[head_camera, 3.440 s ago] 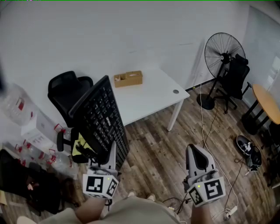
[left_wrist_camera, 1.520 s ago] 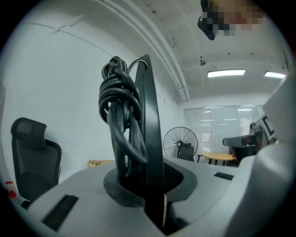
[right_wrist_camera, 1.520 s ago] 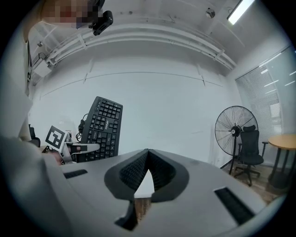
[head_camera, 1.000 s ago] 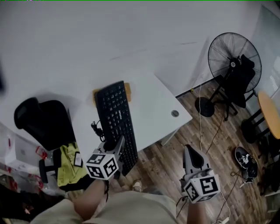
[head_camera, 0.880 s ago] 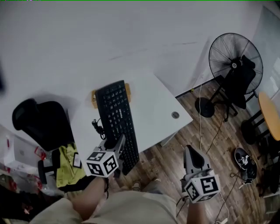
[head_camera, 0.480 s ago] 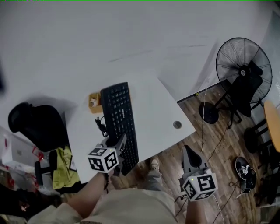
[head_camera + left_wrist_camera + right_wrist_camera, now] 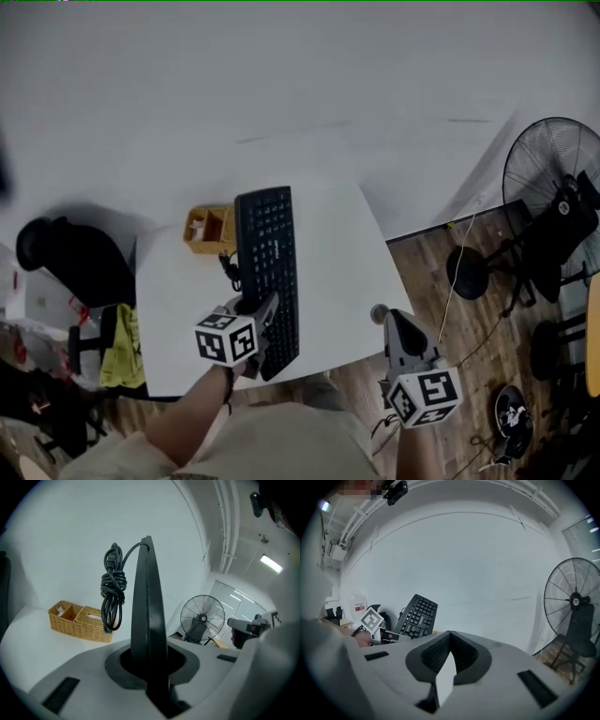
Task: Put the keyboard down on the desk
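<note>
The black keyboard [image 7: 268,265] hangs over the white desk [image 7: 342,248], its length running away from me. My left gripper [image 7: 263,323] is shut on its near end. In the left gripper view the keyboard [image 7: 147,606] stands edge-on between the jaws, and its coiled black cable [image 7: 112,585] dangles from the far end. My right gripper [image 7: 395,321] is shut with nothing in it, at the desk's near right corner. From the right gripper view the keyboard [image 7: 417,615] tilts upward, off the desktop.
A wicker basket [image 7: 208,228] sits on the desk just left of the keyboard's far end. A round grommet [image 7: 378,312] marks the desk's right corner. A black office chair [image 7: 70,258] stands at left, a floor fan [image 7: 553,183] and another chair at right on the wood floor.
Both grippers have moved forward to the desk. The keyboard has travelled with the left gripper and now hangs over the desk's middle, beside the basket instead of covering it.
</note>
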`<state>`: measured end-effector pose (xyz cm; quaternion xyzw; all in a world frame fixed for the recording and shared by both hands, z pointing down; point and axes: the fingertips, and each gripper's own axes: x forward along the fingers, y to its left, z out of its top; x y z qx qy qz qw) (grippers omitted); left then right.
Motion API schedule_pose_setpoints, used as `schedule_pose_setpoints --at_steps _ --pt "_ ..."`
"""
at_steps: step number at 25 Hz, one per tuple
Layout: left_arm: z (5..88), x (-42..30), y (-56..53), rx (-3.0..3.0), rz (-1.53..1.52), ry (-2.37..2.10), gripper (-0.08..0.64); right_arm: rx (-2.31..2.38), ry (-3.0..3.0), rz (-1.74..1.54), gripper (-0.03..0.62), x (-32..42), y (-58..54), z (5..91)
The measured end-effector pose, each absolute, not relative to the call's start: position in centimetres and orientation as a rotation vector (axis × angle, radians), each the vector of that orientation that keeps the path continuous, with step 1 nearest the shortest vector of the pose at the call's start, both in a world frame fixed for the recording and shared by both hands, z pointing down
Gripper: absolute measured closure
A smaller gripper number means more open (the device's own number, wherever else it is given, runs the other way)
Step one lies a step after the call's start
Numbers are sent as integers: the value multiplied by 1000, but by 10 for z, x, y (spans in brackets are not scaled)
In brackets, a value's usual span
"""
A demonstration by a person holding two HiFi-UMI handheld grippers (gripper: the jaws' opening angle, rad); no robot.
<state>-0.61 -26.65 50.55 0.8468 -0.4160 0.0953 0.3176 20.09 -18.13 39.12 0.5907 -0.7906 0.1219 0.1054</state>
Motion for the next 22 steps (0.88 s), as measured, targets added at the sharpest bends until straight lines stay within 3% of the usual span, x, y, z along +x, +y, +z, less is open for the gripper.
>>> schedule_pose_setpoints --at_steps 10,22 --pt "525 39 -315 2114 277 -1187 482 1525 -2423 399 568 250 -272 411" --pt "538 64 -328 2072 328 -1124 482 1461 -2425 513 568 258 -289 440"
